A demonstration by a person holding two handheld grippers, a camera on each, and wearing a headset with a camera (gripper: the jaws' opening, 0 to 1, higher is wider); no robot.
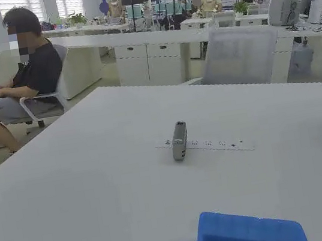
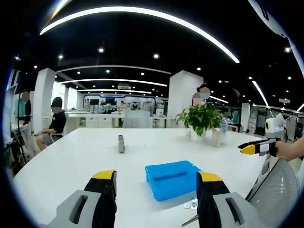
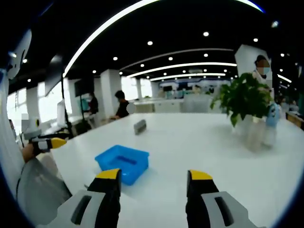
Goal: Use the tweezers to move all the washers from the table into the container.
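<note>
Left gripper view puts the washers (image 2: 192, 204) and tweezers (image 2: 190, 221) on the table (image 2: 71, 161) just beside the blue container (image 2: 171, 178), seemingly nearest the left gripper (image 2: 156, 176), open and empty like the right gripper (image 3: 154, 174).

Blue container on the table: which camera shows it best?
The left gripper view: the blue container sits whole, large and near the middle. The right gripper view has it whole too, but smaller and off to the left. The head view cuts it off at the bottom edge.

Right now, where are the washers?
In the left gripper view, the washers lie on the white table, just off the near right corner of the blue container.
</note>
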